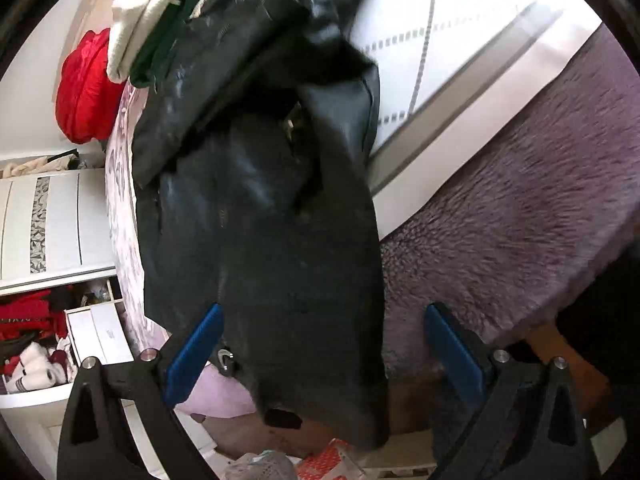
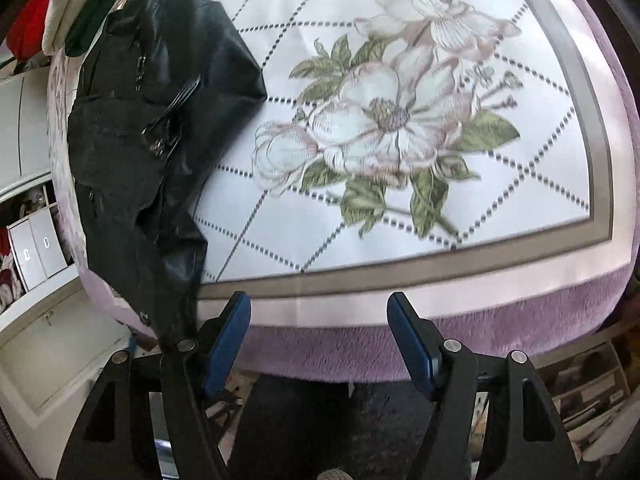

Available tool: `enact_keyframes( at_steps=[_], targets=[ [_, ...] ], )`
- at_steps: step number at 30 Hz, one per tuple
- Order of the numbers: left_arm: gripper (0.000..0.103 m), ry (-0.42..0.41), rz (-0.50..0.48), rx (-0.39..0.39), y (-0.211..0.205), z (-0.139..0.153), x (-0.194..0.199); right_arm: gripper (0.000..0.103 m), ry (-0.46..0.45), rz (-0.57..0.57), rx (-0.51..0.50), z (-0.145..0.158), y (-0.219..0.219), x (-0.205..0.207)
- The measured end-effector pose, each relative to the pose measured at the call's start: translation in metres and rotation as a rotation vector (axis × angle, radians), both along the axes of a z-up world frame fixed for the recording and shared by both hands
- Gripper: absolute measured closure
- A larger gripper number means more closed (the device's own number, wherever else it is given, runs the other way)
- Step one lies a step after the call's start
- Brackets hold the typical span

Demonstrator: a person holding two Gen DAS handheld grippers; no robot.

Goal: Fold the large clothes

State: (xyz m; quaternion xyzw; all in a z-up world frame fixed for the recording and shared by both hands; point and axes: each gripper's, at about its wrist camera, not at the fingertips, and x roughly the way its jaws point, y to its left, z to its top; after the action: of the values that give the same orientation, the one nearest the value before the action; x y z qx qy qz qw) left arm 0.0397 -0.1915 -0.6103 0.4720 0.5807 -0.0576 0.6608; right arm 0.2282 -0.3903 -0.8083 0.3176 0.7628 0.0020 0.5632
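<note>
A flower-printed bedspread (image 2: 400,128) is filling the right-wrist frame. The black jacket (image 2: 152,140) is lying at left, overhanging the edge. Our left gripper (image 1: 324,344) and right gripper (image 2: 318,332), 2 spread pairs, are pinching nothing. We are judging regrasping next.

Black jacket (image 2: 152,128) on white bedspread (image 2: 400,240) w/ dotted diamond grid, pink flowers, lilac edge.

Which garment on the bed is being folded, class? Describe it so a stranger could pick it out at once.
Start from the bed cover with the big printed flower. Along its left edge lies a black leather jacket with metal zips, one end hanging over the bed's side. Unlike the red, white and green clothes piled beyond it, it is shiny, black and spread out.
</note>
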Motion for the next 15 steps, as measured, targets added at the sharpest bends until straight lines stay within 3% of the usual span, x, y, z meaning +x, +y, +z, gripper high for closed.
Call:
enact_keyframes(
  at_steps=[5, 11, 15],
  targets=[
    [0.0, 0.021, 0.04, -0.001, 0.011, -0.008, 0.02, 0.031, -0.066, 0.03, 0.023, -0.008, 0.01, 0.019],
    [0.005, -0.085, 0.026, 0.076, 0.018, 0.015, 0.018, 0.031, -0.12, -0.058, 0.124, -0.023, 0.015, 0.042],
    [0.005, -0.088, 0.069, 0.065, 0.028, 0.015, 0.028, 0.031, -0.172, -0.123, 0.209, -0.033, 0.015, 0.055]
  ],
)
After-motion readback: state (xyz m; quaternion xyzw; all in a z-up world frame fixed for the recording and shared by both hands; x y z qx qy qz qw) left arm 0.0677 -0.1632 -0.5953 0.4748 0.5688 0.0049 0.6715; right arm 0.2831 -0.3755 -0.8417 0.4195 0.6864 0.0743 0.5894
